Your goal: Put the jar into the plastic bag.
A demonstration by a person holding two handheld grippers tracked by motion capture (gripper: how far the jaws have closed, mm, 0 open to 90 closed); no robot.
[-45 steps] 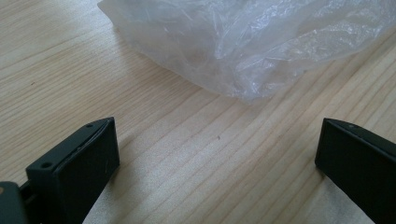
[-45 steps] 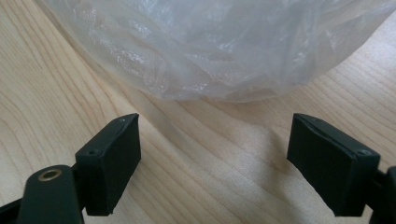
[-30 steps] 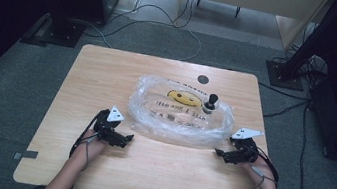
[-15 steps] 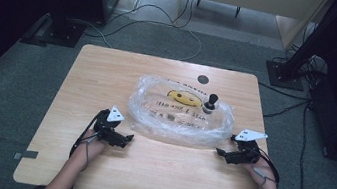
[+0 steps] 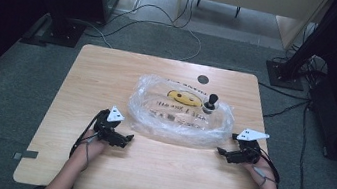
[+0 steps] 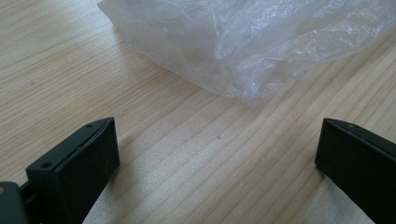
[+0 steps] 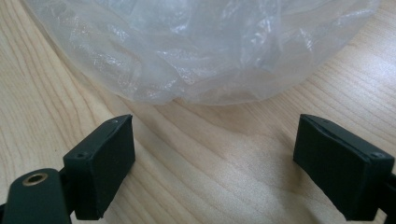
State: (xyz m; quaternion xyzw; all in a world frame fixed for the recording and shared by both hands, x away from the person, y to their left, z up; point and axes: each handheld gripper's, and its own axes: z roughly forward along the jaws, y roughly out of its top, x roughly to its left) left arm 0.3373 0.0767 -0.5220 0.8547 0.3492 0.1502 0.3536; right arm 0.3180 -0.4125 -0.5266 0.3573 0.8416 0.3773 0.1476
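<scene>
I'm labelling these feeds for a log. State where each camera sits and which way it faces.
High view: fixed above the person's side, looking forward and down at the wooden table; forearms, left tool and right tool show.
Left gripper view: rides the left tool, facing the clear plastic bag; open jaws show.
Right gripper view: rides the right tool, facing the bag; open jaws show.
Shared by all three: bag and tabletop.

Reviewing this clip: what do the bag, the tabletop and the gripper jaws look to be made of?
Bag: thin clear plastic film, going by its glossy wrinkles and the print showing through.
Table: light wood or wood-look laminate, matte, with straight grain lines; I can't tell which.
Jaws of the left gripper and right gripper: matte black, probably hard plastic or rubber-faced pads.
</scene>
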